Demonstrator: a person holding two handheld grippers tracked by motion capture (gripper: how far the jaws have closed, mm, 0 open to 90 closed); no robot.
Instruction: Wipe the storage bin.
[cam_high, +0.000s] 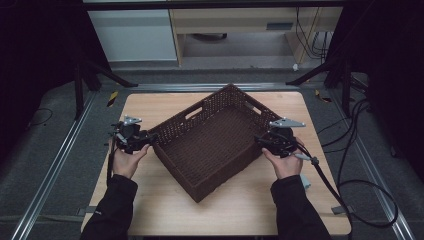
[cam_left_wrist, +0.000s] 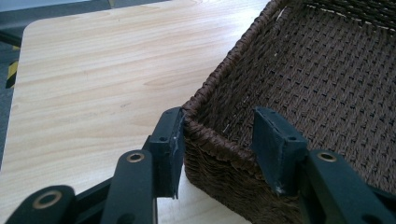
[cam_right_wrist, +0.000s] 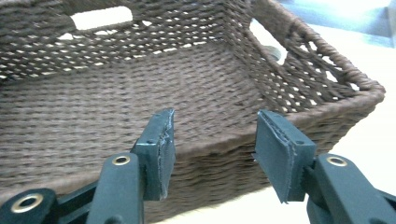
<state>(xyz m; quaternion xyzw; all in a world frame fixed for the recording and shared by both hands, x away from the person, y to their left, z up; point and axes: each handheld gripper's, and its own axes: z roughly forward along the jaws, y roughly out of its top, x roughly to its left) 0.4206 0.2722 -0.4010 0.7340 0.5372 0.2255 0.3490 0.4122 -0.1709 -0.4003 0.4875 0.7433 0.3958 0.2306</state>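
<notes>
Basket (cam_high: 207, 145) is sitting turned at an angle near the middle of the wooden table (cam_high: 165, 200), a low brown woven one with cut-out handles in its walls. Nothing is lying inside it; the woven floor is showing bare in the high view and both gripper views.

Left gripper (cam_high: 145, 138) is waiting at the basket's left corner. In the left gripper view (cam_left_wrist: 217, 135) its jaws are standing partly open, one outside the corner and just at the weave, the other over the inside, so the rim is lying between them without being pinched. Right gripper (cam_high: 261, 141) is resting at the basket's right side wall. In the right gripper view (cam_right_wrist: 215, 140) its jaws are gaping wide in front of that wall, apart from it.

Whether the left outer pad is actually touching the weave is hard to make out. Basket's far corner is getting cut off in the left gripper view, and the person's sleeves are running out of the bottom of the high view.
</notes>
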